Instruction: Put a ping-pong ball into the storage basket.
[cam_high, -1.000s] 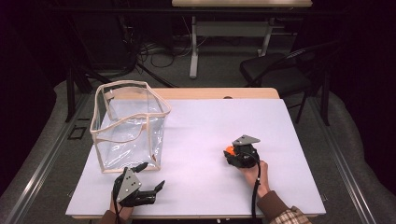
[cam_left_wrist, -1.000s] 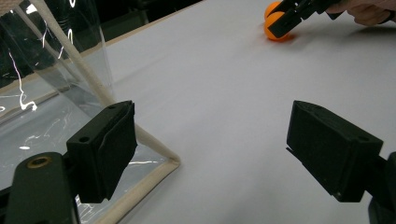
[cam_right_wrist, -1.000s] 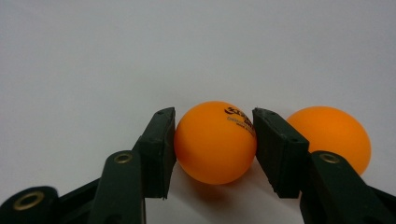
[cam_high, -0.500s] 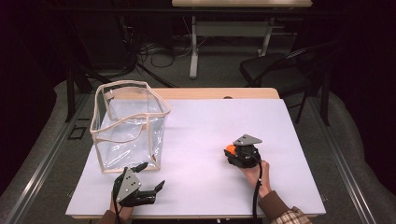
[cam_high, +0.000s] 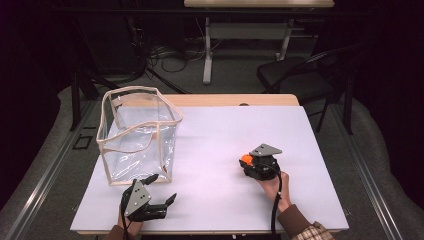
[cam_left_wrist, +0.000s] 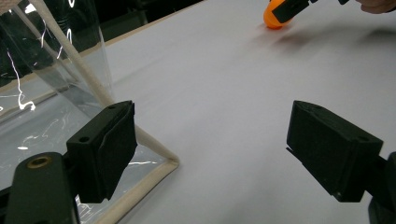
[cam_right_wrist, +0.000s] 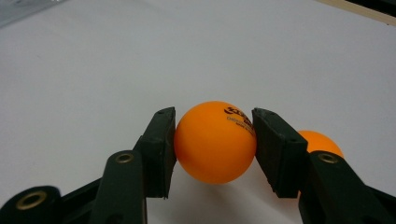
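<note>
An orange ball (cam_right_wrist: 215, 142) with dark print is pinched between the two black pads of my right gripper (cam_right_wrist: 215, 140), just above the white table (cam_right_wrist: 93, 70). A second orange ball (cam_right_wrist: 322, 142) peeks out behind the right-hand pad. In the high view the right gripper (cam_high: 245, 162) sits right of the table's middle with the held ball (cam_high: 245, 159) at its tip. My left gripper (cam_high: 162, 187) rests at the front left, open and holding nothing. Its jaws (cam_left_wrist: 210, 158) stand wide apart beside the bottom corner of a clear plastic bag (cam_left_wrist: 51, 84). The held ball (cam_left_wrist: 275, 18) shows far off.
The clear bag (cam_high: 137, 135) with beige trim stands upright and open-topped on the left half of the white table (cam_high: 215, 130). A wooden strip edges the table's far side. A dark chair (cam_high: 300, 75) and another table's legs stand on the floor beyond.
</note>
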